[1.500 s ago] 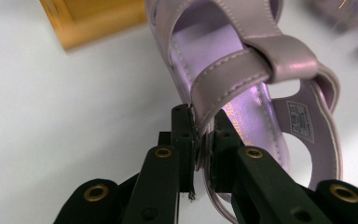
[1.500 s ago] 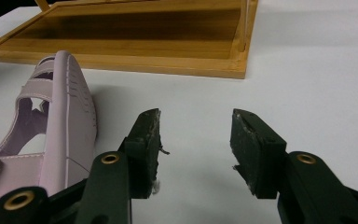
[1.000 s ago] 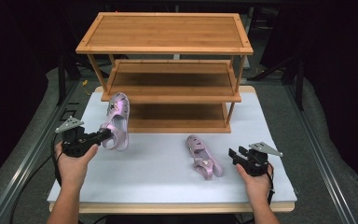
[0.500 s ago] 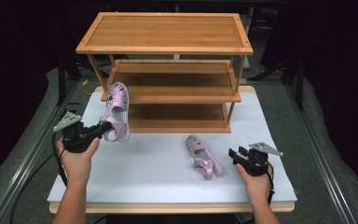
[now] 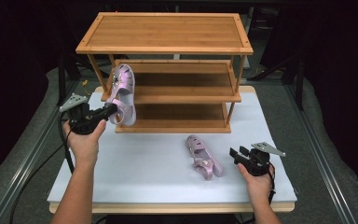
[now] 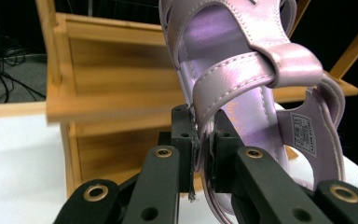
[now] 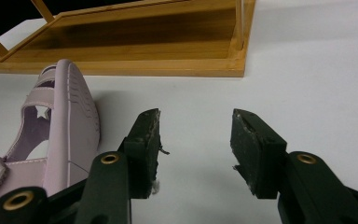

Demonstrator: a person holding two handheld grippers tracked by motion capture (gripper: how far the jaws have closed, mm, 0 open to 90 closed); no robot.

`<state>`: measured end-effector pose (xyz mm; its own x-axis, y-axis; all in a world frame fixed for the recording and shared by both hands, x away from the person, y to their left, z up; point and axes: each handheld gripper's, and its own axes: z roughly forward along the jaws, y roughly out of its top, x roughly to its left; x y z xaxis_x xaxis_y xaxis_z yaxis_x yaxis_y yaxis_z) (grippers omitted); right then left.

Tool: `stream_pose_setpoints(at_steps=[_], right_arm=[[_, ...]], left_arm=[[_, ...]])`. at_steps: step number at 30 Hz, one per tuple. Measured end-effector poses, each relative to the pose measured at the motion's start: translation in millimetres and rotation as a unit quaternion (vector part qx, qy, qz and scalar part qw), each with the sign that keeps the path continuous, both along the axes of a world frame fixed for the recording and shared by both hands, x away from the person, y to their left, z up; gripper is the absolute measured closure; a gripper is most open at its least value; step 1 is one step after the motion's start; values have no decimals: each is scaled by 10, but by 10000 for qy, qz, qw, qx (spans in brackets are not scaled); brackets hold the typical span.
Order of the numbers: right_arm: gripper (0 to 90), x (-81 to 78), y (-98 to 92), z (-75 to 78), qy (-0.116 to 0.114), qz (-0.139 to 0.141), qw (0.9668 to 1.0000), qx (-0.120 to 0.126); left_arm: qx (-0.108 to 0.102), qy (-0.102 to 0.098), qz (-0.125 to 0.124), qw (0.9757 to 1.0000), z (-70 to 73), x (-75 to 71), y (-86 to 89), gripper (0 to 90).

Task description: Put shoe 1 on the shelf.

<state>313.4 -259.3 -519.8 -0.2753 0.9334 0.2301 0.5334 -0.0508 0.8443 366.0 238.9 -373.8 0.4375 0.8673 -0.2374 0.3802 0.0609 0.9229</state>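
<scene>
Left gripper (image 5: pixel 107 111) is clamped on the lifted pink sandal's (image 5: pixel 122 93) strap, toe pointing up right by the wooden shoe rack's (image 5: pixel 168 49) middle shelf, while the right gripper (image 5: pixel 237 154) sits open beside the other sandal (image 5: pixel 203 156) on the table (image 5: pixel 144 168).

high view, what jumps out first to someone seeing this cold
A three-tier wooden shoe rack stands at the far side of the white table. The left gripper holds a pink sandal by its strap, raised in front of the rack's left end. A second pink sandal lies on the table near the open right gripper.
</scene>
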Motion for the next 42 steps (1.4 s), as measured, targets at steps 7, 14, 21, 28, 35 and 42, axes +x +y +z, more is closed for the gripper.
stream_pose_setpoints(at_steps=[7, 14, 21, 28, 35, 42], right_arm=[[523, 0, -16, 4, -17, -5, 10000, 68], [524, -1, -50, 4, -7, -56, 9999, 158], [523, 1, -68, 11, -38, -33, 9999, 145], [523, 3, -84, 13, -47, -20, 9999, 163], [523, 1, -91, 18, -64, -25, 9998, 189], [523, 3, -84, 17, -67, 17, 9998, 195]], left_arm=[[50, 1, 93, 9999, 195, 253, -138, 833], [50, 87, 210, 9997, 229, 491, -252, 833], [85, 313, 274, 9991, 274, 707, -291, 832], [202, 530, 365, 9977, 333, 853, -370, 832], [353, 718, 411, 9959, 363, 946, -468, 831], [446, 887, 485, 9939, 362, 1065, -565, 829]])
